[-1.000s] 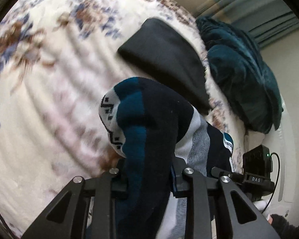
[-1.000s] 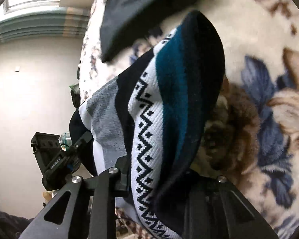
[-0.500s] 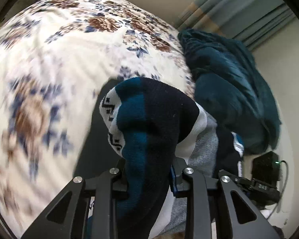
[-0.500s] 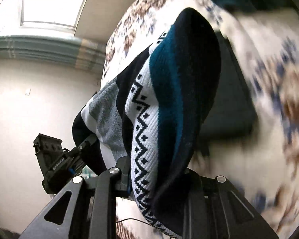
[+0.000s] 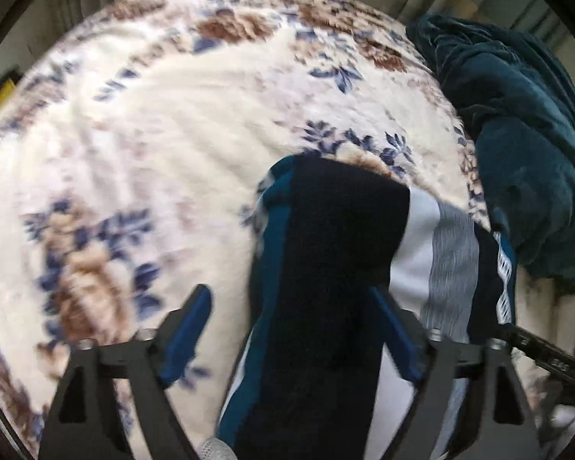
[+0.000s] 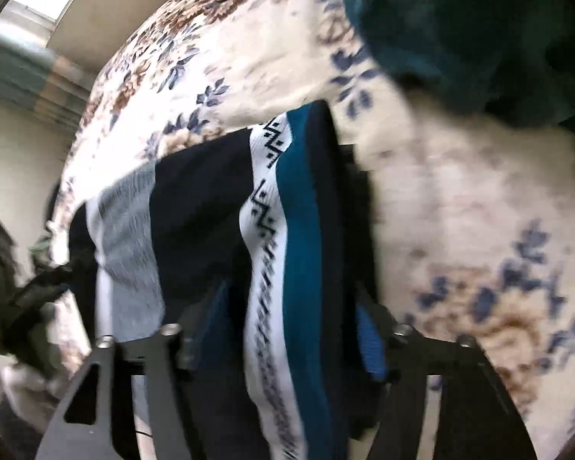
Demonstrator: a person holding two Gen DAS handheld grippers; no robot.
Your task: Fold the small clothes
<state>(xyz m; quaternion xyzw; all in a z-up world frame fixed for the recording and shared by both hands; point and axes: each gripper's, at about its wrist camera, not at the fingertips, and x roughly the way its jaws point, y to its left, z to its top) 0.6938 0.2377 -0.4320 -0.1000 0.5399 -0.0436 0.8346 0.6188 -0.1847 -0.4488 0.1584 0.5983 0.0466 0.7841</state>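
- Spreading, the left gripper (image 5: 293,329) has its jaws opening; the folded patterned sweater (image 5: 337,268) lies between them on the floral blanket (image 5: 153,134), pads clear of the cloth
- Long axis runs between both grippers, equally near each
- Right gripper (image 6: 291,322): jaws opening, sweater between, teal blanket (image 6: 479,38) beyond

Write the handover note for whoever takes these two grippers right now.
Left gripper: jaws opening, left pad clear of the striped knit garment between them.
Right gripper: jaws opening, same garment between its pads.
Garment: folded, being released over a flat black piece on the floral blanket; teal blanket heaped beside.
Done: fold carried over and let go.
Left: pull both grippers clear, check the stack.
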